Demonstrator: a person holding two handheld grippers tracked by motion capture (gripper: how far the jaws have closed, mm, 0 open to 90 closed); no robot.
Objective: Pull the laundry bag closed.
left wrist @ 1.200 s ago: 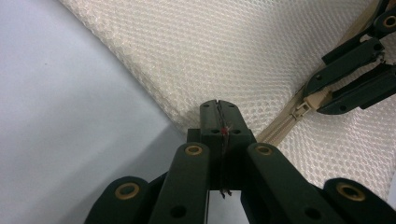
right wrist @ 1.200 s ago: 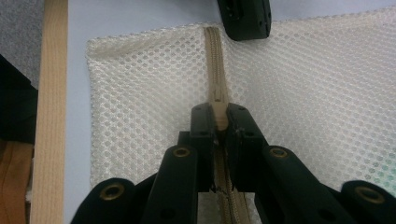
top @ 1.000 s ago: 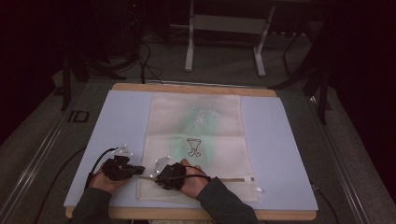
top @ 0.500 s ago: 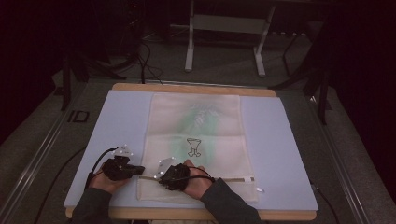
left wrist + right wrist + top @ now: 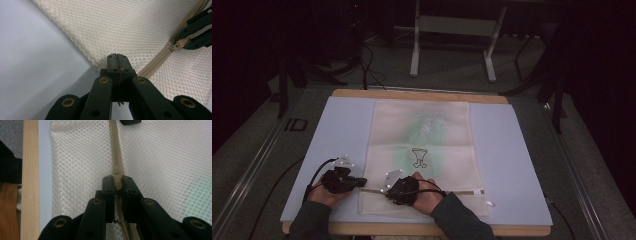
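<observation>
A cream mesh bag (image 5: 422, 135) with a goblet drawing lies flat on the pale mat. A beige zipper (image 5: 462, 191) runs across its near end. My left gripper (image 5: 361, 183) is shut on the bag's left edge, and the mesh (image 5: 120, 27) is pinched between its jaws (image 5: 116, 58). My right gripper (image 5: 387, 190) points left, a short way along the zipper from it. It is shut on the zipper pull (image 5: 117, 182), held between its jaws (image 5: 117, 181). The left gripper view shows the right gripper (image 5: 178, 43) on the zipper (image 5: 160, 62) at the upper right.
The pale mat (image 5: 512, 150) covers a wooden table, whose edge (image 5: 422, 94) shows at the far side and whose near edge (image 5: 30, 170) is beside the bag. Behind the table are a metal stand (image 5: 452, 30) and cables on a dark floor.
My right gripper has edged slightly to the right along the zipper. The left gripper has stayed where it was.
</observation>
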